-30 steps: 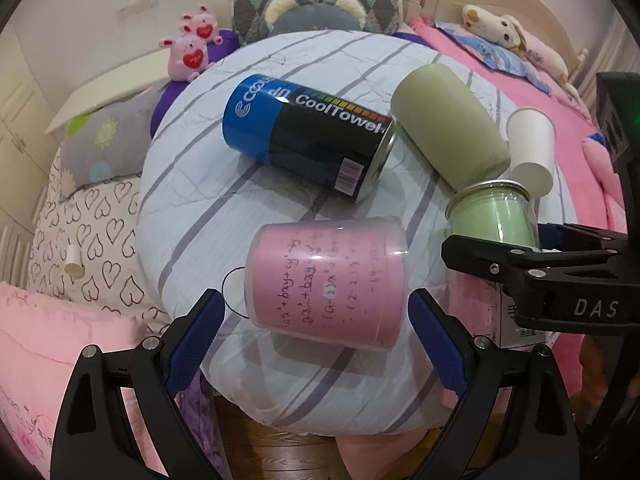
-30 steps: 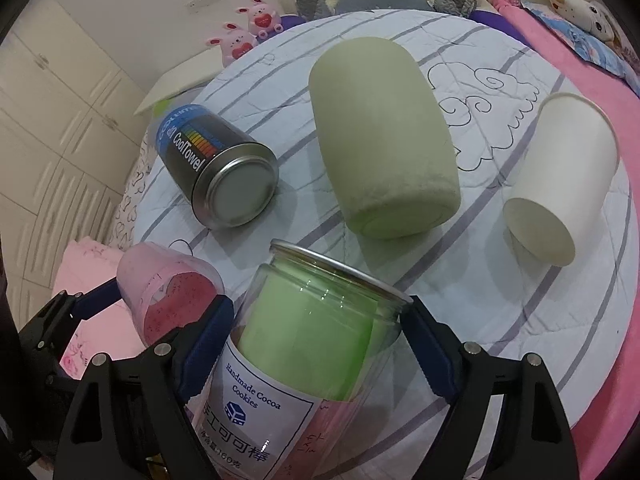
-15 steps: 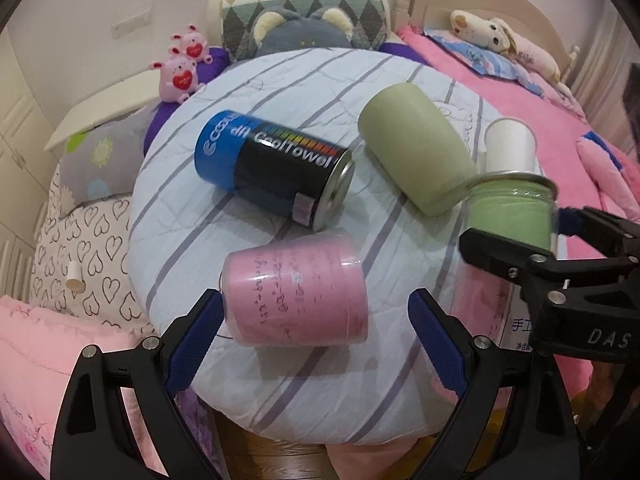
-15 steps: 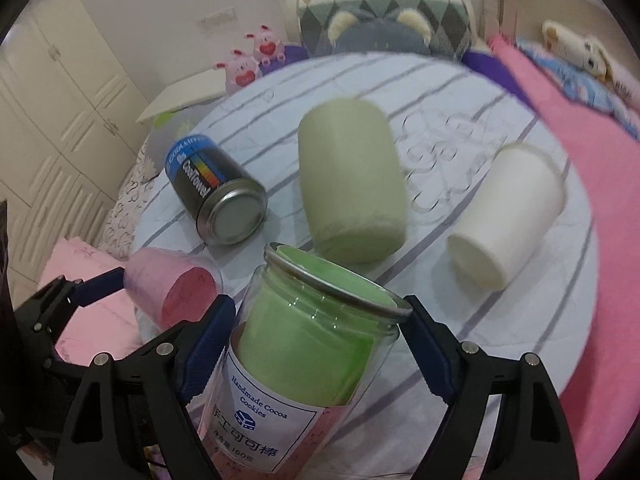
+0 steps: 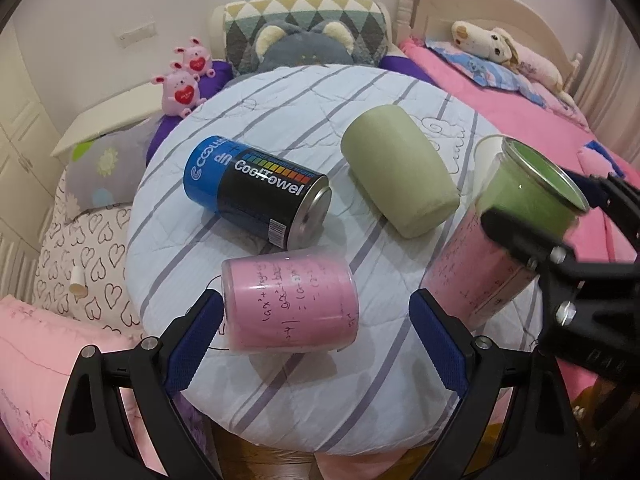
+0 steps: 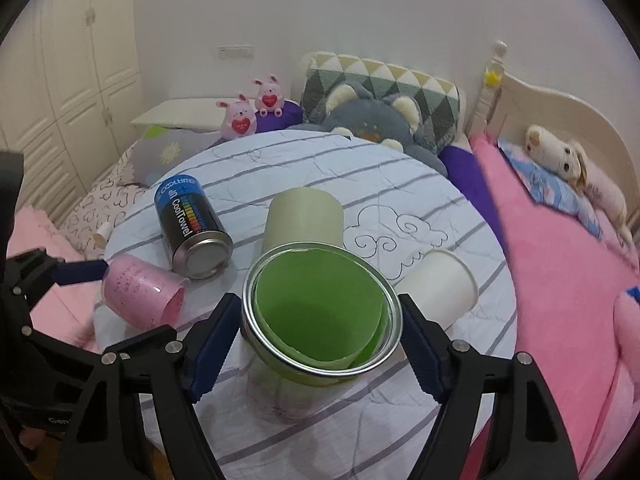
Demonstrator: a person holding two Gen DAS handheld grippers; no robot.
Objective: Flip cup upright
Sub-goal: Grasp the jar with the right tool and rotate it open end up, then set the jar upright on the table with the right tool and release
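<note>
My right gripper (image 6: pixel 320 340) is shut on a clear jar with green and pink paper lining (image 6: pixel 320 320), held nearly upright with its open metal rim up and its base near the round quilted table (image 6: pixel 400 176). The jar also shows in the left wrist view (image 5: pixel 508 232), tilted, at the table's right edge. A pink cup (image 5: pixel 290 302) lies on its side between the fingers of my open left gripper (image 5: pixel 316 336), untouched. It shows at the left in the right wrist view (image 6: pixel 140 294).
A blue-and-black CoolTowel can (image 5: pixel 256 192), an olive green cup (image 5: pixel 396 168) and a white paper cup (image 6: pixel 438 284) lie on their sides on the table. Pillows and plush toys (image 5: pixel 304 40) ring the table; a pink bed (image 6: pixel 560 260) is at the right.
My right gripper has lifted and turned the jar from lying tilted to nearly upright, mouth up. My left gripper has pulled back from the pink cup, which has not moved.
</note>
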